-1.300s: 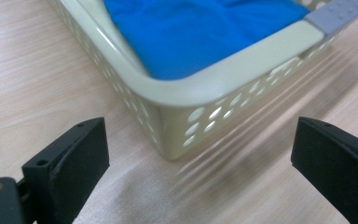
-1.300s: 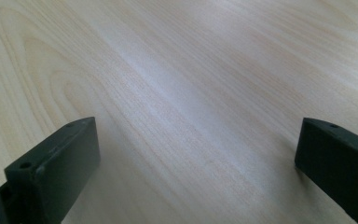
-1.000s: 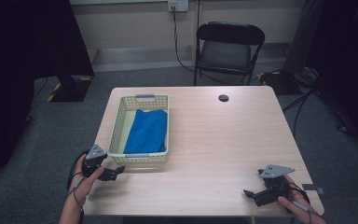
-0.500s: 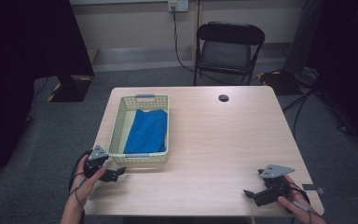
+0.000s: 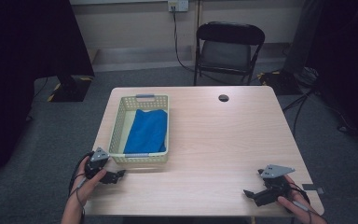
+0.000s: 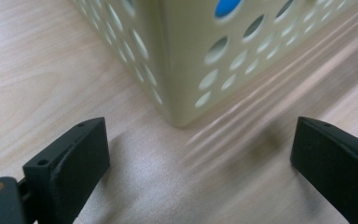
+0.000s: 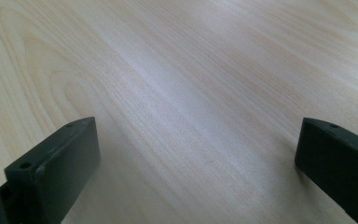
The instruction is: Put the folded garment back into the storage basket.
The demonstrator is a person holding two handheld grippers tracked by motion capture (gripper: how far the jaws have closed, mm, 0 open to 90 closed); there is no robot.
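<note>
- The basket [image 5: 142,128] sits on the surface [image 5: 223,154] toward its 9 o'clock side, long axis running 12 to 6, with a blue cloth [image 5: 147,130] lying flat inside it along the 3 o'clock wall.
- My left gripper [image 5: 113,177] rests just beside the basket's near-left corner, at about its 7 o'clock; in the left gripper view that corner [image 6: 177,84] stands between my fingers [image 6: 70,158], which are spread wide with nothing in them.
- My right gripper [image 5: 254,195] is well apart from the basket, down at the surface's 5 o'clock, its fingers [image 7: 56,163] also wide apart over bare wood.
- I judge the basket to be light: thin perforated plastic, stiff enough to hold its shape but likely to flex if I pinch one wall hard.
- It should slide easily on the smooth wood, so a push may skate it rather than tip it.
- For the basket, I would take the rim of the near short wall, or the handle slot at the 12 o'clock end [image 5: 145,96].
- The cloth looks soft and limp; it will drape and bunch, so I would pinch an edge or a corner fold, not the middle.
</note>
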